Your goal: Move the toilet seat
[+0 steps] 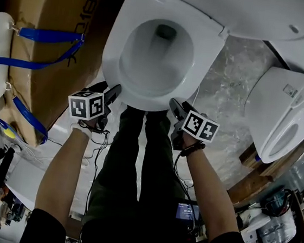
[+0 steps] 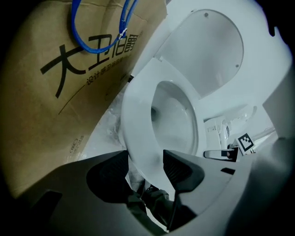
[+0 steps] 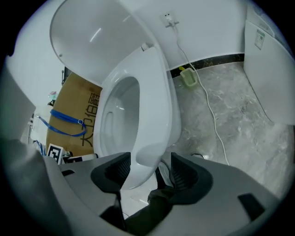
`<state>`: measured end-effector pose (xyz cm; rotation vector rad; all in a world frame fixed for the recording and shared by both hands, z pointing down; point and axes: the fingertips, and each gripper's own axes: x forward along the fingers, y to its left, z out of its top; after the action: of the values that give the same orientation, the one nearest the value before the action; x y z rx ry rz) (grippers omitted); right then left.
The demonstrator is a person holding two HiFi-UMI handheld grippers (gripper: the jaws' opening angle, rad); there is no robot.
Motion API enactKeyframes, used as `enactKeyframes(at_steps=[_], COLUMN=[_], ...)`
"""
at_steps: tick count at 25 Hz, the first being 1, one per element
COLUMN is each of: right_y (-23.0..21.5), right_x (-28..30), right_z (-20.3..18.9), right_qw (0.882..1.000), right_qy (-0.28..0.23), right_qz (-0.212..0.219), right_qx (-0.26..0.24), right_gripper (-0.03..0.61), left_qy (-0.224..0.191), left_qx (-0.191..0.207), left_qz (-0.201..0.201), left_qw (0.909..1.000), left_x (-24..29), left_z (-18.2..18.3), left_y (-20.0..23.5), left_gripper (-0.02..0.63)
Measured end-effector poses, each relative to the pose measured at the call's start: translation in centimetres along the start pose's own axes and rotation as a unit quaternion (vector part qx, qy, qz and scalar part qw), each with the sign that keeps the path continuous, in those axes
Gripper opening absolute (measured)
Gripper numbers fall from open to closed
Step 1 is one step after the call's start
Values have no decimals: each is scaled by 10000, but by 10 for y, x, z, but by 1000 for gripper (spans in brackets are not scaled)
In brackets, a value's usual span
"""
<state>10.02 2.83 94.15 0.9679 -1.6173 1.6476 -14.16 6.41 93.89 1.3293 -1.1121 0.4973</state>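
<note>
The white toilet seat point(image 1: 113, 59) lies down on the bowl point(image 1: 157, 53), and the lid point(image 1: 236, 8) stands raised behind it. My left gripper point(image 1: 114, 90) is at the seat's front left rim and my right gripper point(image 1: 173, 103) is at its front right rim. In the left gripper view the seat's rim point(image 2: 138, 120) runs between the jaws of the left gripper point(image 2: 145, 168), which stands wide. In the right gripper view the rim point(image 3: 156, 92) sits inside the right gripper point(image 3: 150, 170), with a gap to the right-hand pad point(image 3: 182, 173).
A large cardboard box point(image 1: 51, 3) with blue straps stands left of the toilet. A second white toilet unit point(image 1: 284, 111) sits at the right on the marble floor point(image 1: 226, 88). A white cable point(image 3: 212, 110) trails across the floor. The person's legs point(image 1: 136, 165) stand directly before the bowl.
</note>
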Motion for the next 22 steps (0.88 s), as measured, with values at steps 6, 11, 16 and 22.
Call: enactKeyframes(at_steps=[6, 11, 16, 22], right_y=[10, 15, 22, 38], right_x=[2, -5, -17, -42], right_z=[9, 11, 12, 16], right_qw=[9986, 9967, 9944, 9903], right_qy=[-274, -407, -475, -514], right_qz=[7, -3, 32, 105], right_qx=[457, 700, 939, 1288], right_gripper=[268, 268, 268, 268], left_qy=[70, 20, -79, -166], left_qx=[30, -1, -108, -77], left_qz=[-21, -114, -194, -280], left_qw=[10000, 9999, 9997, 9994], left_x=[-1, -8, -22, -48], left_z=[1, 2, 4, 10], left_y=[-2, -7, -14, -29], left_gripper=[227, 230, 232, 232])
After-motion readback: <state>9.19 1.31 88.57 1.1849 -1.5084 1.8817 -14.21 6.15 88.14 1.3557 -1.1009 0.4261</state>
